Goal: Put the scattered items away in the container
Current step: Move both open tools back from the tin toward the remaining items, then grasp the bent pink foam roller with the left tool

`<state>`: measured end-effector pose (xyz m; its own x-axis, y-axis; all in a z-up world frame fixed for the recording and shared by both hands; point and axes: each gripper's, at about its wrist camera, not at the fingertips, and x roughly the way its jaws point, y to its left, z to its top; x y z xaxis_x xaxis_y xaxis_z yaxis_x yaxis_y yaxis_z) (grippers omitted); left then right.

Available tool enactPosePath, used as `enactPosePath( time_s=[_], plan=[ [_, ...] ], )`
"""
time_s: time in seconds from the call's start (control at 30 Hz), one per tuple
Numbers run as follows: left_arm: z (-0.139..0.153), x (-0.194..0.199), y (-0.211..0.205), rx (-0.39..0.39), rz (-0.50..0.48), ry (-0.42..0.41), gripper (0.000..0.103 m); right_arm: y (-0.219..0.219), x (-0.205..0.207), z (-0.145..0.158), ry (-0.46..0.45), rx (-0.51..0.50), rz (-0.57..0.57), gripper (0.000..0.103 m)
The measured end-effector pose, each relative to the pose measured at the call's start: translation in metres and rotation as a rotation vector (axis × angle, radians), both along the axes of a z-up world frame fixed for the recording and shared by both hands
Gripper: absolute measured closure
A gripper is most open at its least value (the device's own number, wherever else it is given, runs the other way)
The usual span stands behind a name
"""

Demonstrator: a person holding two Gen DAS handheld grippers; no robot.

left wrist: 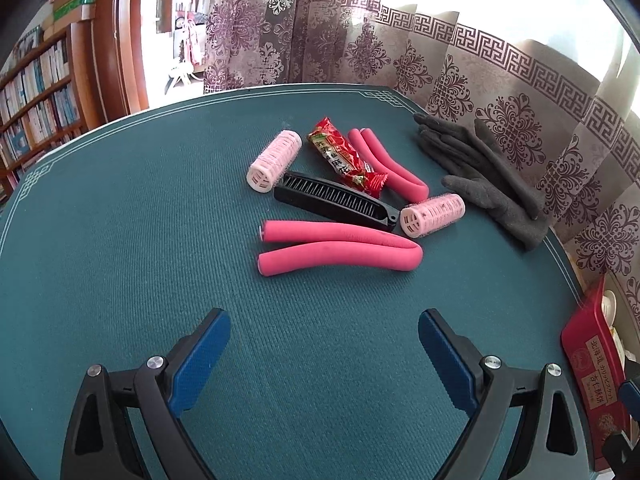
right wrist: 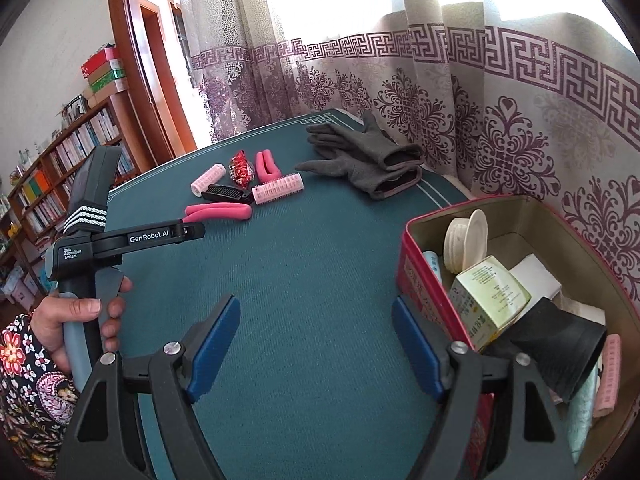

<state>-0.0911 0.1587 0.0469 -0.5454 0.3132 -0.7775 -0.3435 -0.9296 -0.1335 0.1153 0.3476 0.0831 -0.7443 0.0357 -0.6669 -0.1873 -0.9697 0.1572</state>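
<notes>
- Grippers: two. Your left gripper and your right gripper both hang over bare green table mat, jaws spread wide, nothing between the blue pads.
- Landmark: black comb, one, lying near the mat's middle.
- Pale pink mesh rollers on the mat: two. One roller touches the comb's left end; the other roller sits just beside its right end.
- Bent pink foam curlers: two. The larger curler lies on the near side of the comb; the smaller curler lies beyond it.
- Red snack packet: one, its twisted end resting over the comb's far edge.
- Grey gloves: a stacked pair as far as you can count, right of the comb, at the mat's edge by the curtain.
- Red tin: one, open, well to the right and nearer than the comb, just beside your right gripper's right finger.
- Inside the tin: white plastic cap, pale green carton, black ribbed cone, one more pink roller. Other contents are buried and hard to name.
- Left wrist view cuts the tin off at the frame edge; only its printed side shows.
- Your left hand grips the left device's handle.
</notes>
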Motion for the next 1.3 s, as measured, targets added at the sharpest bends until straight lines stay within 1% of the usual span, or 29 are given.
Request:
enactPosePath(
  time_s=[0.2, 0.43, 0.63, 0.8, 0.9, 0.97, 1.23, 1.3],
  plan=[
    [-0.005, -0.026, -0.004, -0.047, 0.012, 0.007, 0.007, -0.007, -0.01, -0.011, -0.031, -0.006, 0.025, 0.022],
    [0.002, -0.05, -0.009, -0.023, 0.013, 0.032, 0.007, -0.007, -0.024, -0.026, -0.073, -0.029, 0.034, 0.022],
    [-0.002, -0.08, -0.013, -0.052, 0.08, 0.04, 0.007, -0.011, -0.033, -0.035, -0.097, -0.036, 0.046, 0.022],
    [-0.015, -0.095, -0.018, -0.069, 0.114, 0.005, 0.007, -0.012, -0.036, -0.039, -0.113, -0.044, 0.051, 0.022],
    [-0.018, -0.091, -0.02, -0.057, 0.103, 0.006, 0.006, -0.013, -0.037, -0.041, -0.117, -0.045, 0.051, 0.022],
    [-0.019, -0.085, -0.019, -0.042, 0.078, -0.003, 0.006, -0.013, -0.037, -0.041, -0.118, -0.047, 0.048, 0.022],
    [-0.019, -0.039, -0.001, -0.048, -0.068, -0.009, 0.007, -0.012, -0.035, -0.042, -0.117, -0.057, 0.044, 0.022],
    [-0.017, -0.027, 0.005, -0.054, -0.098, 0.002, 0.006, -0.012, -0.034, -0.042, -0.117, -0.061, 0.043, 0.022]
  ],
)
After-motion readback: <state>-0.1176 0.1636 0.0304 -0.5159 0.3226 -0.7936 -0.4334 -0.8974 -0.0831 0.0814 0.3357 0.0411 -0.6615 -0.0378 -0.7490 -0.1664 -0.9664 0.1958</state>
